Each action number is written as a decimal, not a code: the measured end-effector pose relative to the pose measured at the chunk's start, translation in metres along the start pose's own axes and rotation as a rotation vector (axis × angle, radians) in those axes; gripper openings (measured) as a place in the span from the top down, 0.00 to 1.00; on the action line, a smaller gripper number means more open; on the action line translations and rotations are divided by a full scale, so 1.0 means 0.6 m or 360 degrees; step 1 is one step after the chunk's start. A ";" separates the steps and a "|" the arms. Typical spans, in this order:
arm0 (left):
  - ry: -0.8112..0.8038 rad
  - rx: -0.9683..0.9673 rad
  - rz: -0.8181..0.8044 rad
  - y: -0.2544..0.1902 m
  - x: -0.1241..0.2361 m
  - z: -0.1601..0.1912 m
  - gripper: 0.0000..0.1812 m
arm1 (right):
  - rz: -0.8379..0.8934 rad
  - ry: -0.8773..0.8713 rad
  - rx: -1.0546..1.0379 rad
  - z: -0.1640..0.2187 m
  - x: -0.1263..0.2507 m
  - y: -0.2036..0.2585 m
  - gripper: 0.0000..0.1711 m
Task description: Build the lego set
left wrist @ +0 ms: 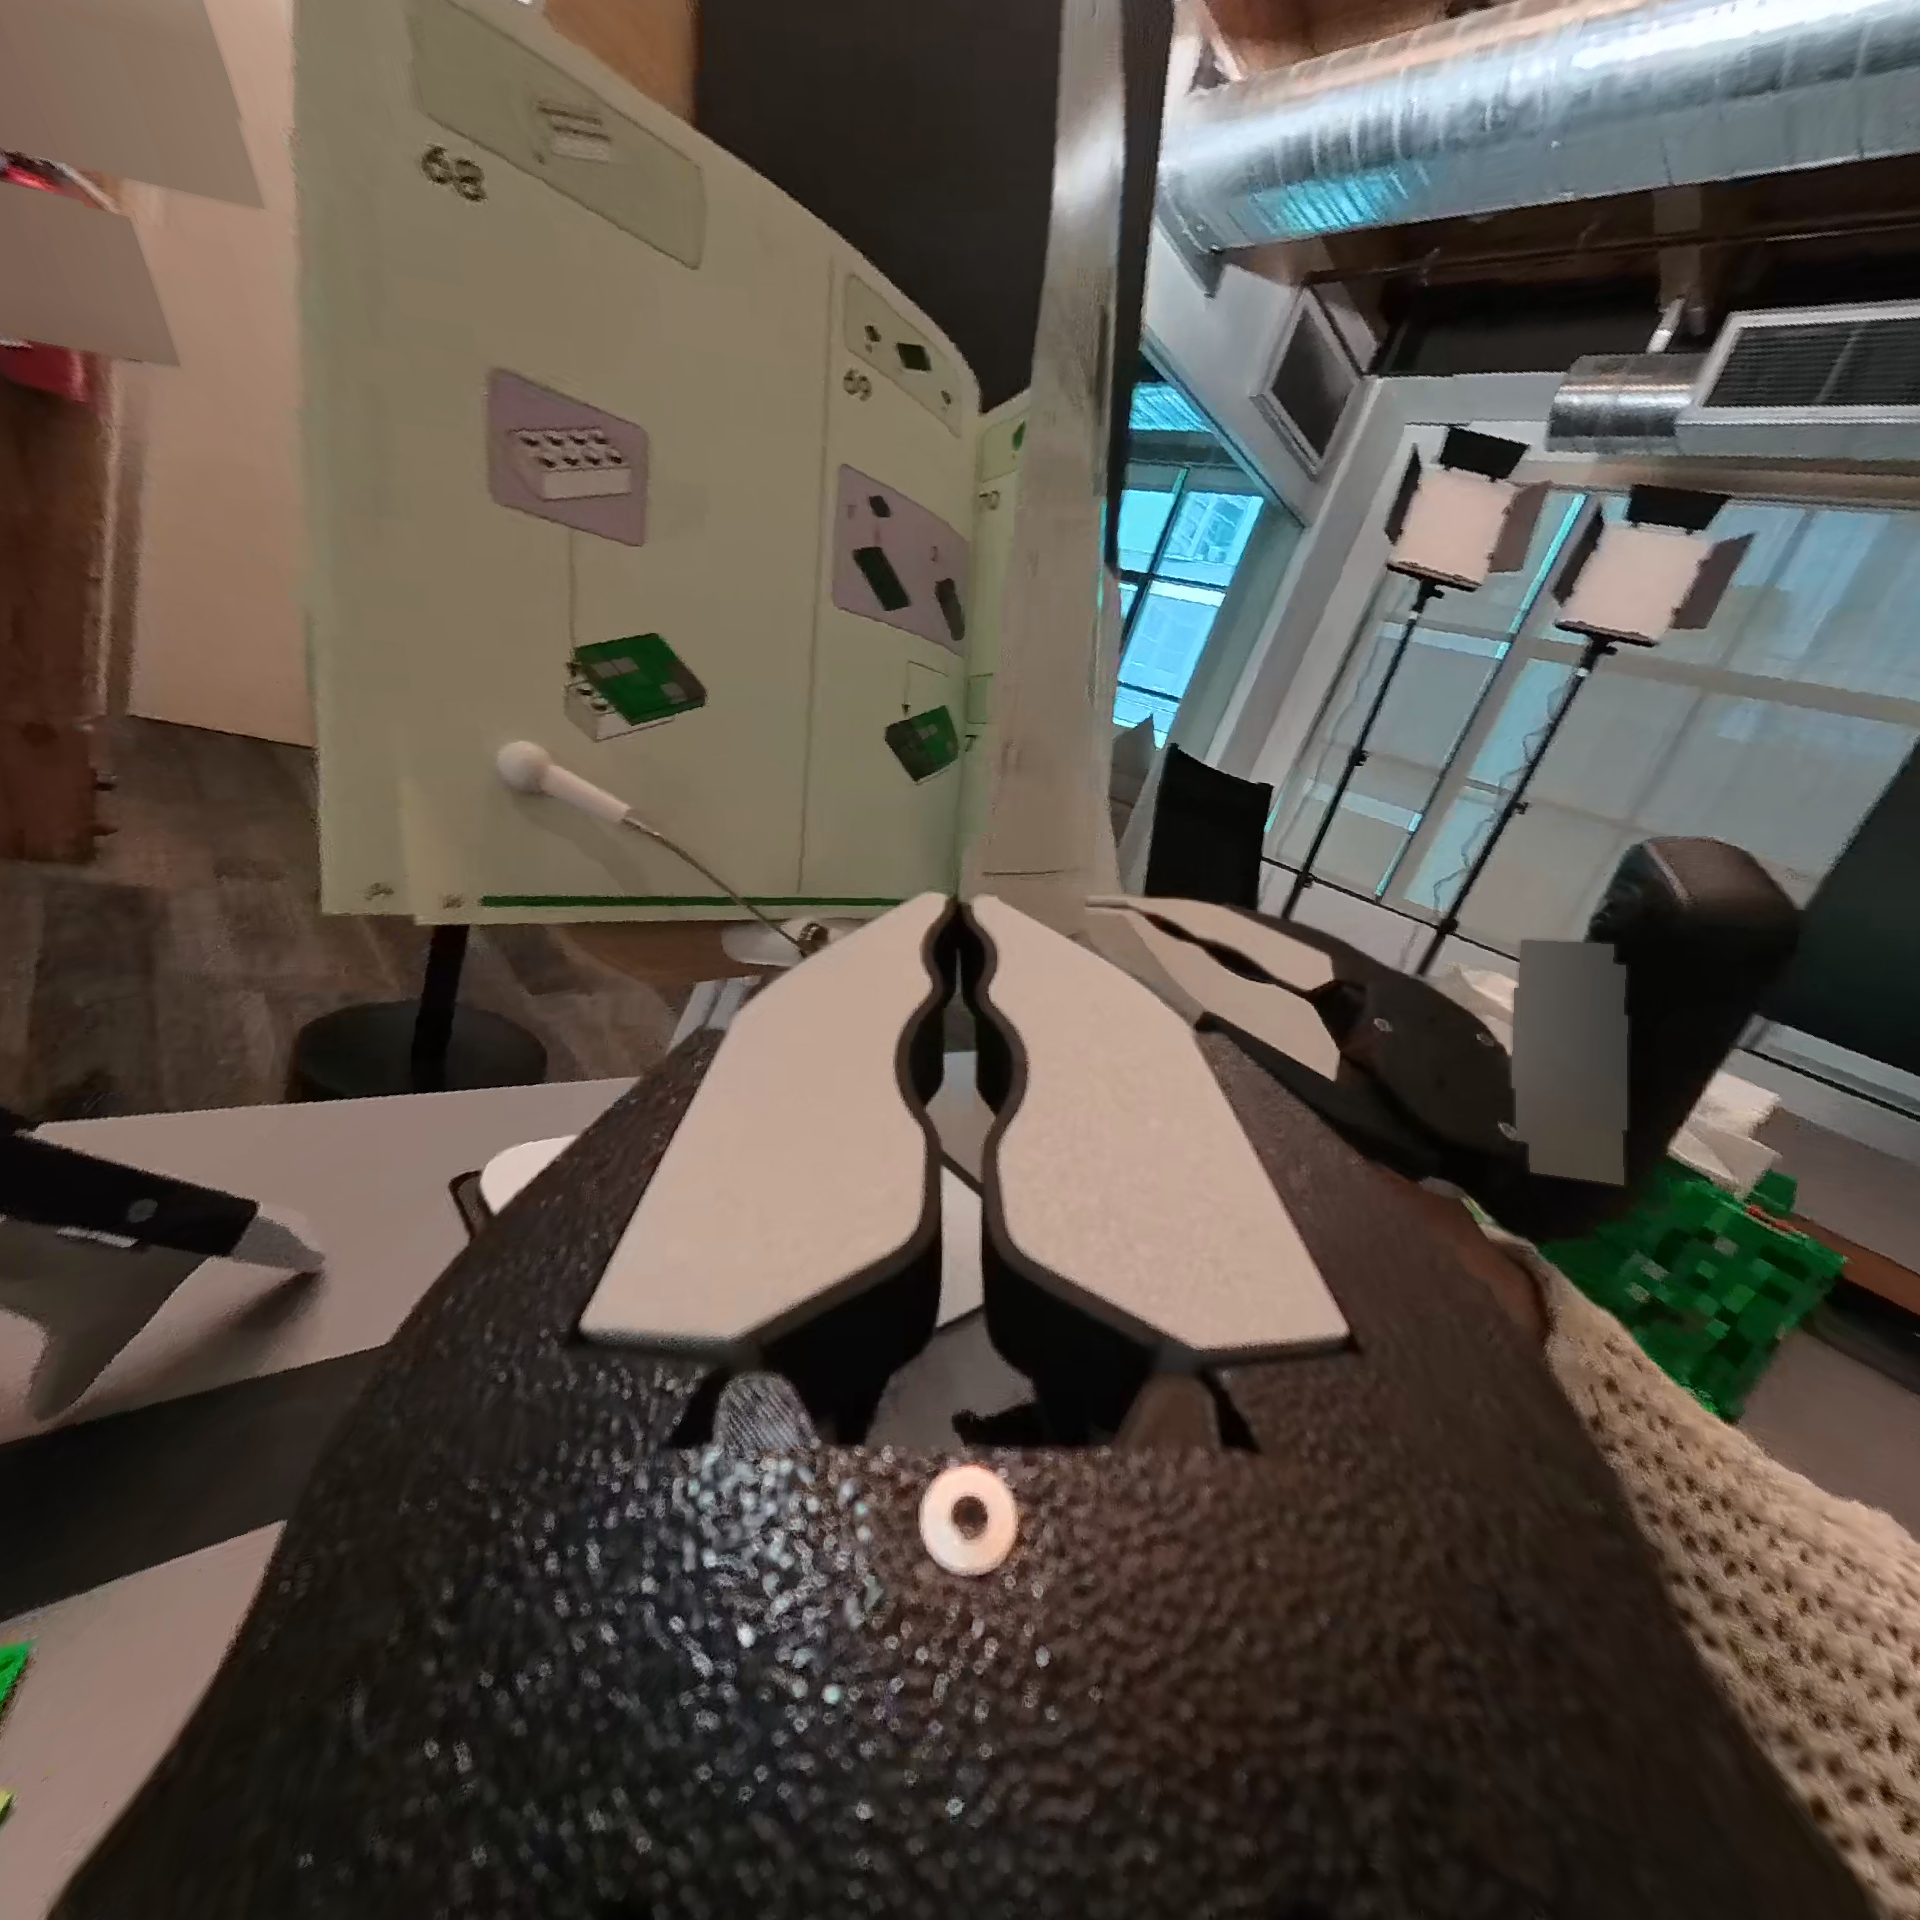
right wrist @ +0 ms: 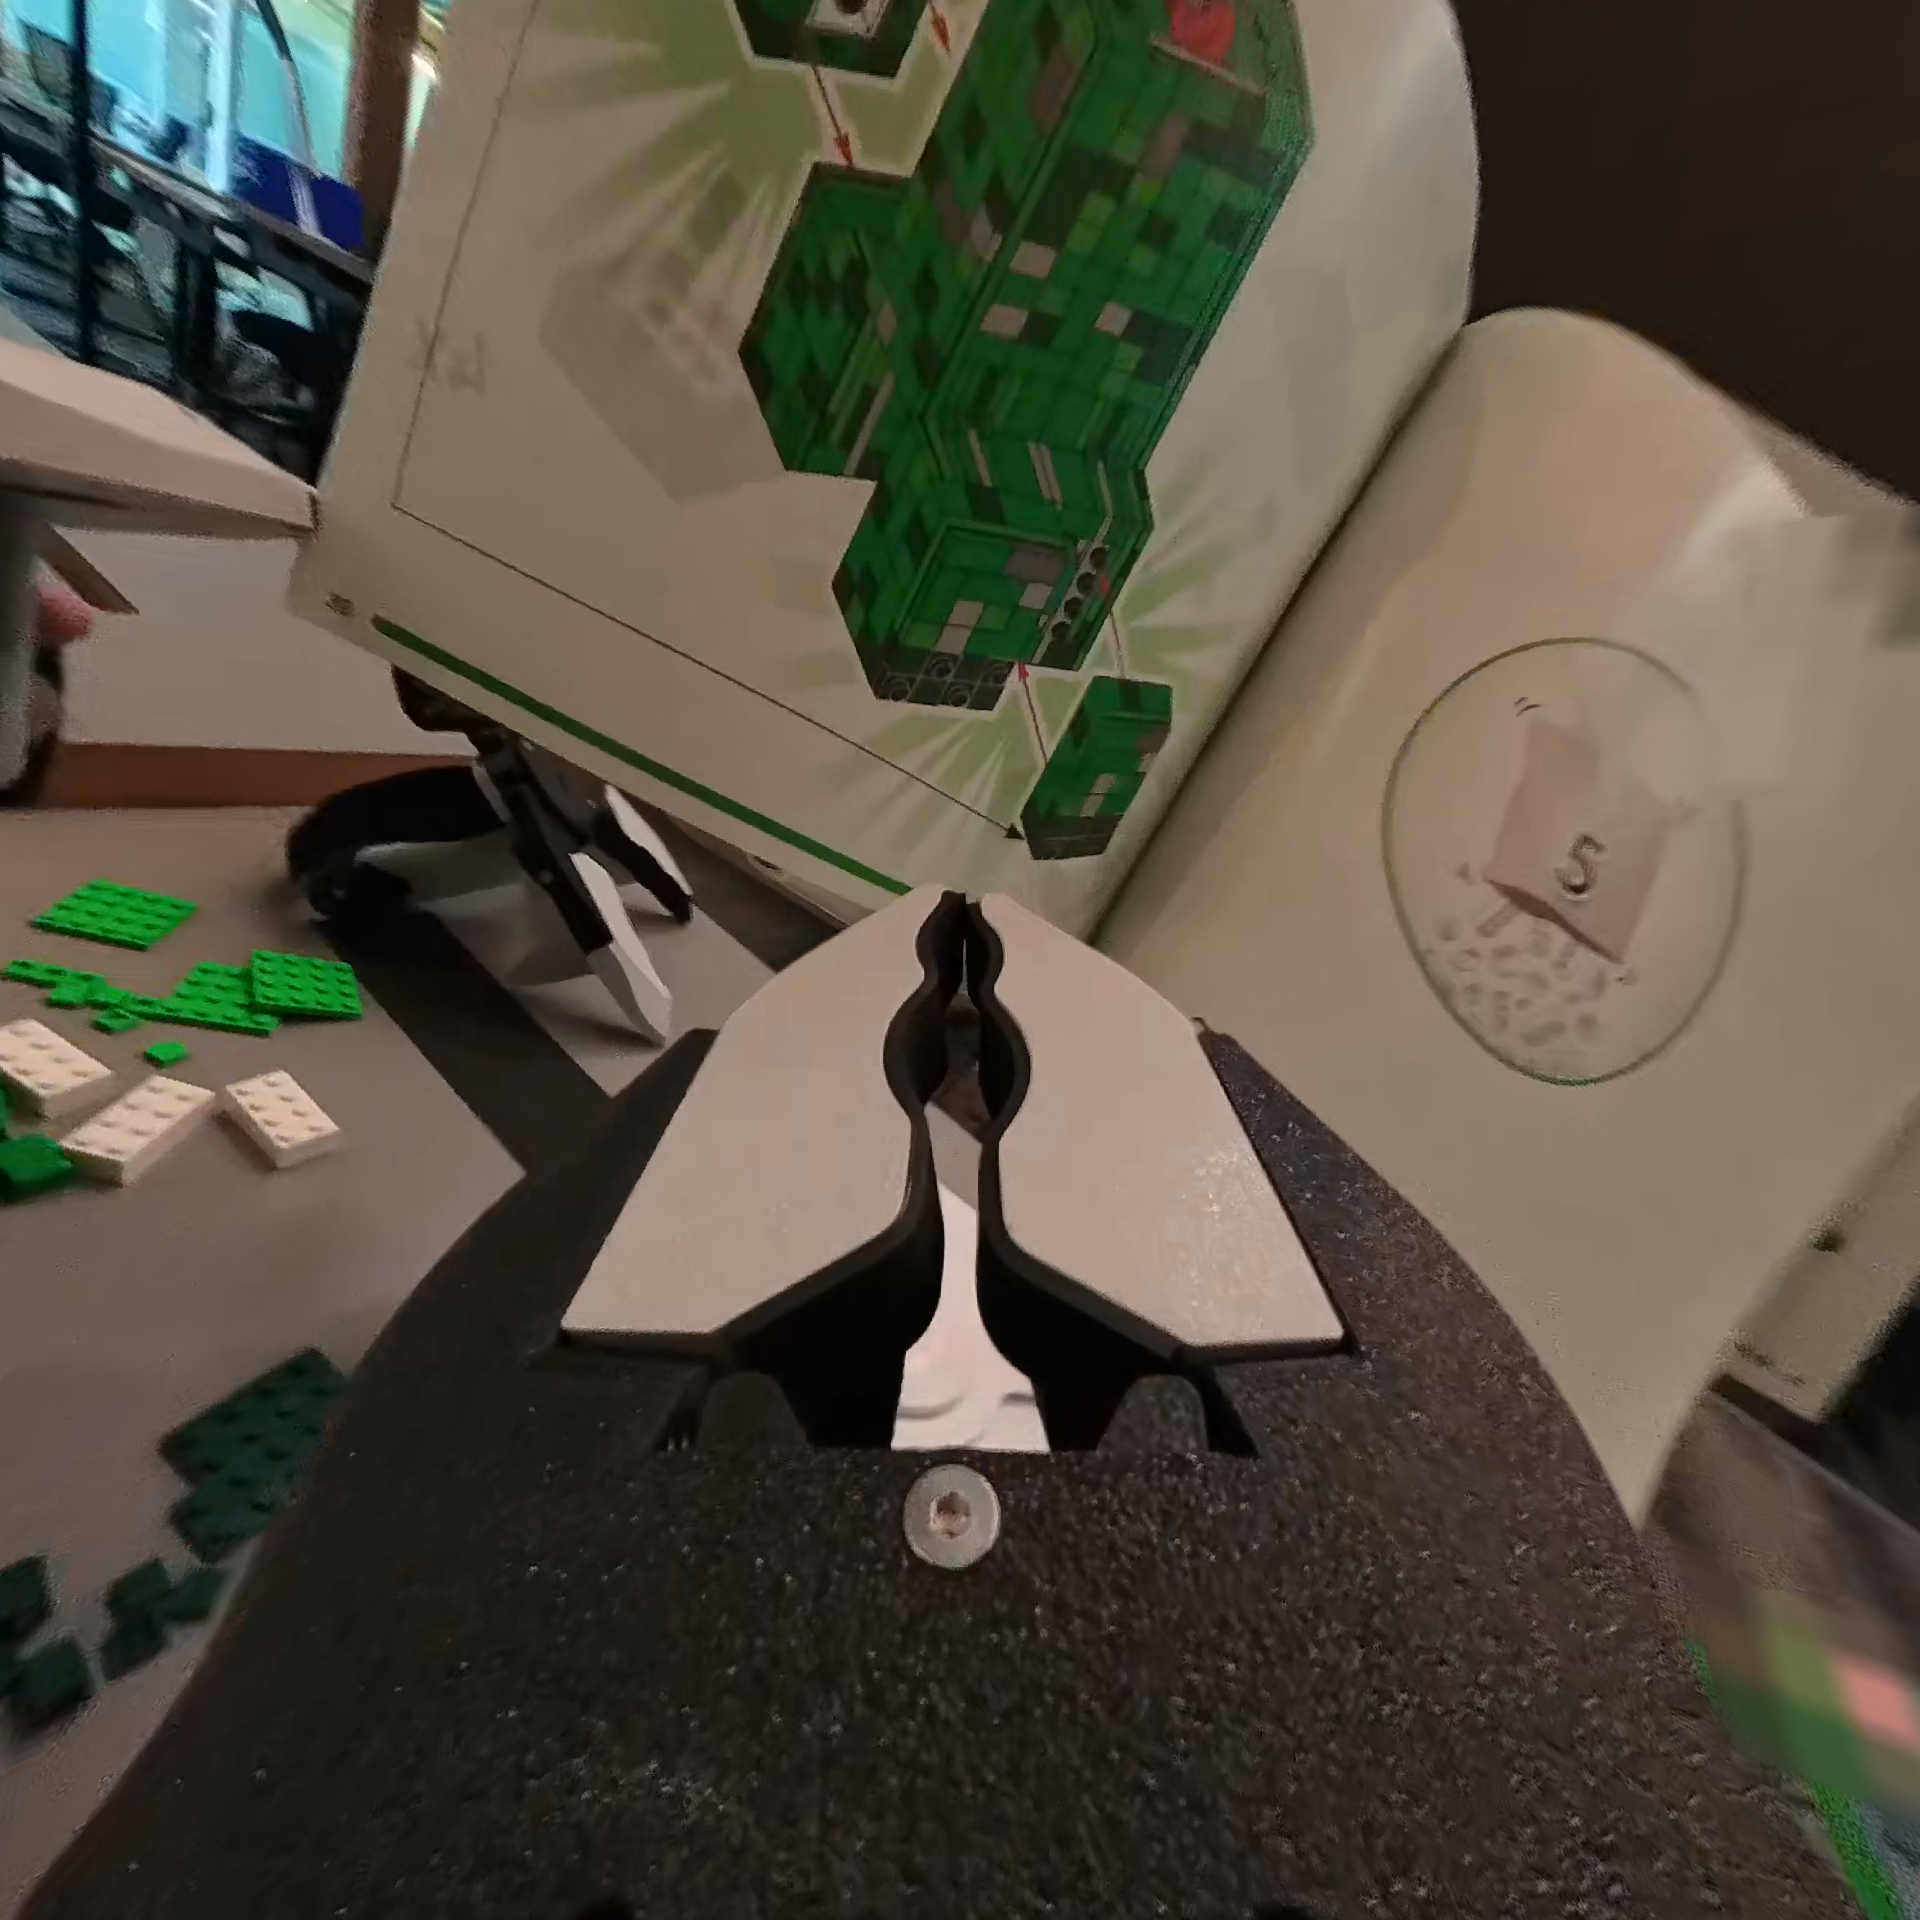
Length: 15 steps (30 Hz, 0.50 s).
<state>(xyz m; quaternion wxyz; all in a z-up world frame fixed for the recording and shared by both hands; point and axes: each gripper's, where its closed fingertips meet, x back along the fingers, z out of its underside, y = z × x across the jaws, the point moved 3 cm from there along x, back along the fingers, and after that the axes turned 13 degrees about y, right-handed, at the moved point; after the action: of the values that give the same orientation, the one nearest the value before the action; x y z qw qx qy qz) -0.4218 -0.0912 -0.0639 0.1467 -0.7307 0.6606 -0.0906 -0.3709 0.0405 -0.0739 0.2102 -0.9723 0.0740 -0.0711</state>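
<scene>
An open instruction booklet [left wrist: 623, 520] stands upright on a stand. A white ball-tipped clip [left wrist: 530, 769] presses on its left page. My left gripper [left wrist: 961, 906] is shut, with its tips at the booklet's bottom edge near the spine. In the right wrist view the left gripper [right wrist: 634, 997] sits low under the left page. My right gripper [right wrist: 961, 902] is shut on the lower edge of the page showing the green model [right wrist: 935, 416]. That page [left wrist: 1049, 623] stands edge-on and blurred in the left wrist view, with the right gripper [left wrist: 1112, 906] at its foot.
A green brick build [left wrist: 1704, 1278] sits on the table at the right, beside a knit sleeve [left wrist: 1766, 1558]. Loose green plates [right wrist: 260, 987], white plates [right wrist: 135, 1122] and dark green plates [right wrist: 249, 1455] lie at the left. The stand's black base [left wrist: 416, 1049] is behind the table. My right fingertips sit around 12 cm from my left ones.
</scene>
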 end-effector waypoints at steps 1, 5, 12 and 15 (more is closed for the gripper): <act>-0.0010 0.0011 -0.0020 0.002 0.001 0.000 1.00 | -0.0041 -0.0004 -0.0049 0.000 -0.005 0.007 1.00; -0.0017 0.0053 -0.0080 0.015 0.008 0.000 1.00 | -0.0088 -0.0031 -0.0186 -0.010 -0.029 0.019 0.96; -0.0165 0.0055 -0.0402 0.052 0.042 -0.015 0.88 | -0.0137 0.0112 -0.0132 -0.020 -0.086 0.035 0.93; -0.0240 -0.0034 -0.0476 0.046 0.058 -0.033 0.86 | -0.0170 0.0154 -0.0085 -0.023 -0.093 0.044 0.91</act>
<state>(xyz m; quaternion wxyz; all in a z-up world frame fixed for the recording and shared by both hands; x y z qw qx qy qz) -0.4504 -0.1298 -0.0568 0.1730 -0.8270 0.5326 -0.0494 -0.4306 0.0209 -0.0787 0.1764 -0.9755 0.0338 -0.1270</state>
